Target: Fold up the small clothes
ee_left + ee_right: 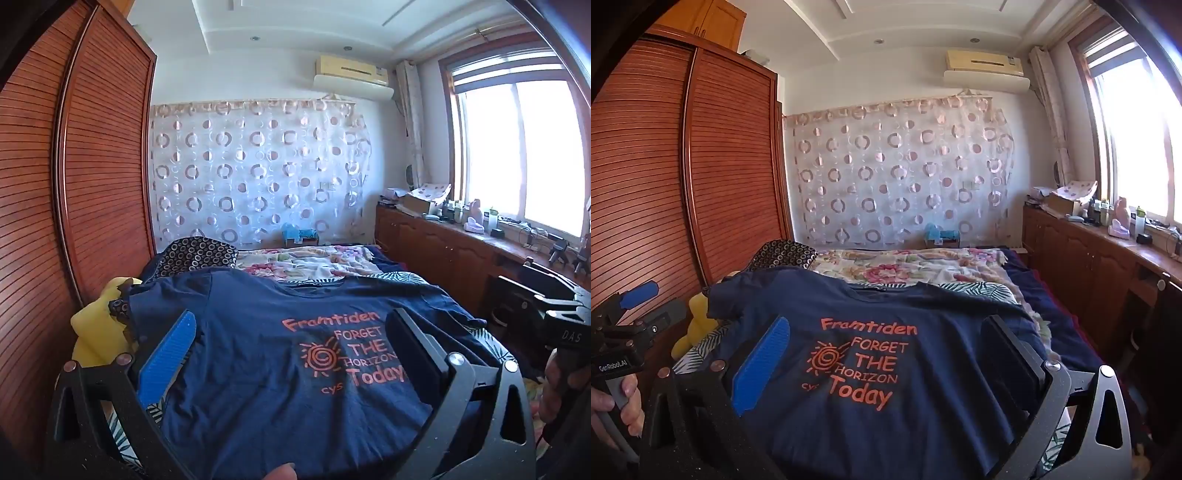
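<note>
Two gripper views over one bed. Left to right: a louvred wooden wardrobe (92, 177) flanks the left edge of the bed (1071, 332); a yellow soft toy (98, 325) lies against it, just beside the shirt's left sleeve. A navy T-shirt (258, 350) lies flat, print side up, on the near part of the bed; its long axis runs away from the cameras, with the collar at the far end and the hem nearest, so the orange lettering reads upright. The sleeves spread toward the two sides of the bed.

The left gripper (291, 336) hangs above the shirt, tipped slightly downward, its jaws wide apart and clamped on nothing; one blue-padded finger (168, 360) shows at left. The left hand (620, 402) grips its handle. The right gripper (886, 343) has the same pose, jaws fully apart with only the print visible between them; the right hand (561, 387) holds its handle beside the bed's right edge.

Beyond the collar lie a floral blanket (905, 267) and a ring-patterned curtain (258, 173). A wooden cabinet (1089, 258) under the window (524, 147) bounds the right, with a narrow aisle between it and the bed.
</note>
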Tool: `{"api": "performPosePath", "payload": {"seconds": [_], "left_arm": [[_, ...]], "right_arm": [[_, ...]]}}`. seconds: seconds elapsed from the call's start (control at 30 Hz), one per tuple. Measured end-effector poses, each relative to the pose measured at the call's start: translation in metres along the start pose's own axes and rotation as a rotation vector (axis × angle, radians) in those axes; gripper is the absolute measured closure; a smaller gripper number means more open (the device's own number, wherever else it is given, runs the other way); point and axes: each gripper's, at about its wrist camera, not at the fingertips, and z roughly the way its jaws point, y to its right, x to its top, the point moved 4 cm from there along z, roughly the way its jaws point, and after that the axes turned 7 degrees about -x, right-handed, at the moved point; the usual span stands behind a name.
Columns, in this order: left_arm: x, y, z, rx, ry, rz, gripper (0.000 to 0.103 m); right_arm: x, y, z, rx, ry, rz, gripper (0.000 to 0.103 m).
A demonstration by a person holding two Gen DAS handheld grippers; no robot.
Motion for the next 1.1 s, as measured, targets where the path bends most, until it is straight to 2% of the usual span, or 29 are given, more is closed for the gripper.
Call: {"api": "performPosePath", "payload": {"seconds": [1.1], "left_arm": [[-0.006,-0.011,0.002,0.023,-0.017,0.002,0.0]], "right_arm": [[-0.001,-0.002,-0.004,0.005,0.014,0.001,0.0]]}}
